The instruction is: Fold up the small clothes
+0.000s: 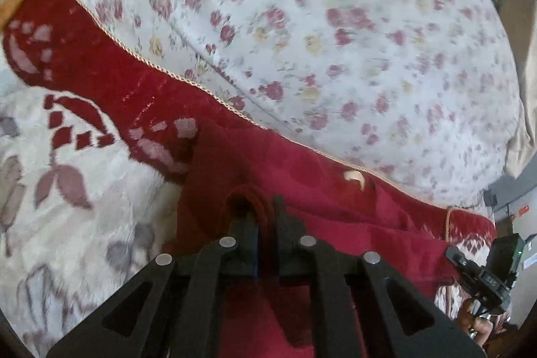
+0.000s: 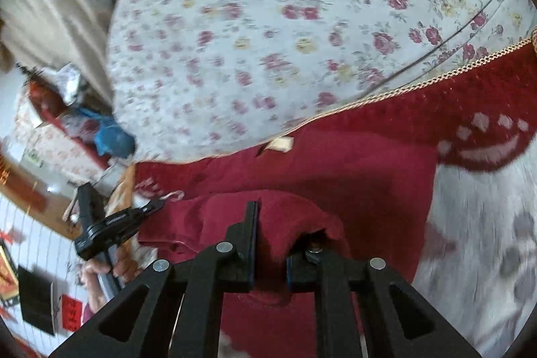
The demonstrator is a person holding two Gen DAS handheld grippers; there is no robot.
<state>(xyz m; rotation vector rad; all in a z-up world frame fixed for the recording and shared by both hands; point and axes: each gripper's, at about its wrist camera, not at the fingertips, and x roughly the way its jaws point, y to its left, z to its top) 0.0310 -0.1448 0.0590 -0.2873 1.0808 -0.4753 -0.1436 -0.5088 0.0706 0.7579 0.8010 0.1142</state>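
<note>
The red garment (image 1: 335,210) is a plain, deep crimson knit, soft and slightly fuzzy. It lies spread over the red border of a blanket (image 1: 110,79), whose cream field carries maroon and grey leaf motifs and whose edge is trimmed with gold cord. A small pale label shows near the garment's upper edge, toward one o'clock in the left wrist view.

The left gripper (image 1: 265,210) sits at six o'clock in its own view, its jaws drawn narrow and pinching a bunched fold of the red garment that loops up between the fingertips. The right gripper (image 2: 285,223) likewise sits at six o'clock in its view, its jaws narrow and clamped on a hump of the same cloth, which drapes over one finger and hides its tip.

Beyond the blanket, from ten to two o'clock, stretches a floral bedsheet (image 1: 335,22) with pink and yellow roses. No containers are clearly visible; a blurred clutter sits at nine o'clock in the right wrist view.
</note>
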